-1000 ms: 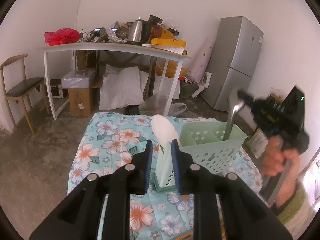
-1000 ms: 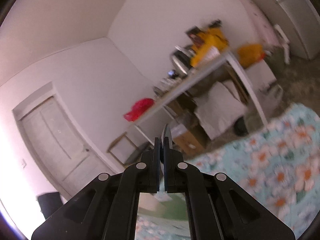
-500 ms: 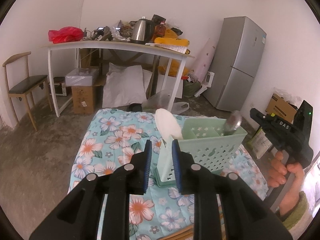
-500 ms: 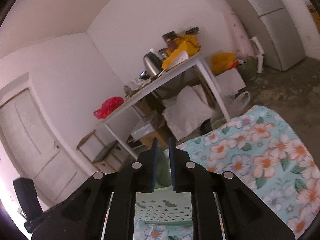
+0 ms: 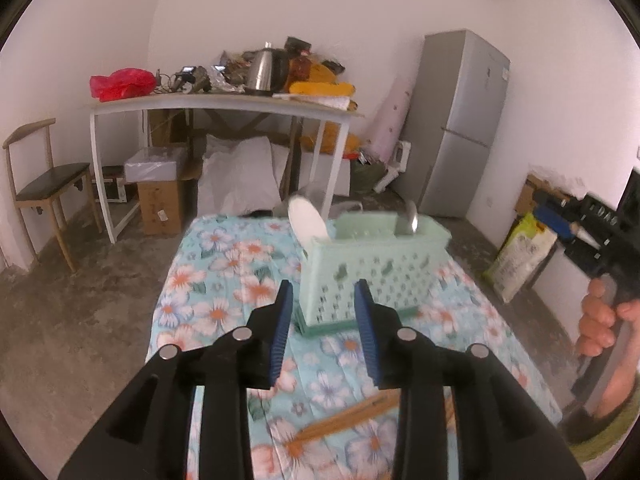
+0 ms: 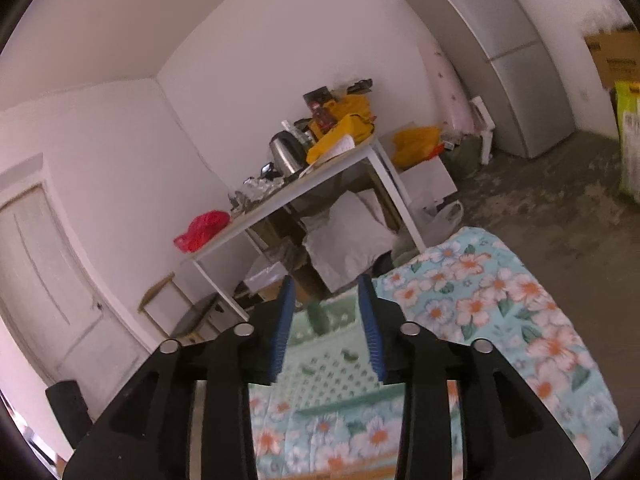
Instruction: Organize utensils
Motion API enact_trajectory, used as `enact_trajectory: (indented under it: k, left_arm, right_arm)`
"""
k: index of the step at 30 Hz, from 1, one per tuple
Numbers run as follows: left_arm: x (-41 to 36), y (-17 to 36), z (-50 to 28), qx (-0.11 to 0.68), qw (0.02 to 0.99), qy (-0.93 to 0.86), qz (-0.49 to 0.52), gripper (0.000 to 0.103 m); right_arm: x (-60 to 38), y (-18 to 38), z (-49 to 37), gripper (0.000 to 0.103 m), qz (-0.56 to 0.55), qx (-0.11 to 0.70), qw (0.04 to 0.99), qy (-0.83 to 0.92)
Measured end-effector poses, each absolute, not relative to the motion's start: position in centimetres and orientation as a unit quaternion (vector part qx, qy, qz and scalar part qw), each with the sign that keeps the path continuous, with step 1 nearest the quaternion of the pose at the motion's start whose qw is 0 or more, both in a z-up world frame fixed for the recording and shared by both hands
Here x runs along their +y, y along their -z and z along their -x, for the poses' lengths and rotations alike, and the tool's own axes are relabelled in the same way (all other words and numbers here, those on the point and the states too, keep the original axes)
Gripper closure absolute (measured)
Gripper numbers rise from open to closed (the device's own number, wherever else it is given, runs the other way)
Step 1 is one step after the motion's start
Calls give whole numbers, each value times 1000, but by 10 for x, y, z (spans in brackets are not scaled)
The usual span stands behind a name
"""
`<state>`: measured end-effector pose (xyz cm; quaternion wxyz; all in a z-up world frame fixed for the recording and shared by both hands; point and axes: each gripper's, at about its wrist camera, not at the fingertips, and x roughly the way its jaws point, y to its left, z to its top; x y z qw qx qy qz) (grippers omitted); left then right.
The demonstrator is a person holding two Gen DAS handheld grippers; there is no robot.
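A pale green perforated utensil caddy [image 5: 372,268] stands on the floral tablecloth [image 5: 224,280]. A white spoon [image 5: 307,220] stands in its left end and a metal spoon [image 5: 409,222] in its right compartment. My left gripper [image 5: 323,304] is open and empty, pulled back in front of the caddy. My right gripper [image 6: 326,304] is open and empty above the caddy [image 6: 332,360]; it also shows in the left wrist view [image 5: 576,232] at the right, held in a hand. Wooden chopsticks [image 5: 348,416] lie on the cloth near me.
Behind the table stand a cluttered white desk [image 5: 224,100] with a kettle [image 5: 262,72], a wooden chair [image 5: 40,184], boxes and a grey fridge [image 5: 460,120]. A white door [image 6: 44,280] is at the left in the right wrist view.
Both grippers opened. The left let go of the white spoon, the right let go of the metal spoon, both now standing in the caddy. Both grippers drew back from it.
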<state>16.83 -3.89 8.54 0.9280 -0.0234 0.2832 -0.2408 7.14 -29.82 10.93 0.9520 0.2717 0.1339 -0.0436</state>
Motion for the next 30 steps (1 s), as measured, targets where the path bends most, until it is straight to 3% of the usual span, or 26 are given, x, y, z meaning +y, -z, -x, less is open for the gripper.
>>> enact_trajectory:
  k: [4, 18, 30]
  left_arm:
    - [-44, -75, -145, 298, 920, 255, 6, 70]
    - [-52, -22, -102, 354, 898, 261, -1, 66]
    - [-50, -5, -102, 371, 894, 251, 6, 65]
  right_arm:
    - [-277, -102, -57, 58, -265, 152, 952, 27]
    - [-229, -19, -35, 49, -222, 294, 930, 3]
    - [-226, 3, -24, 49, -226, 326, 918, 4]
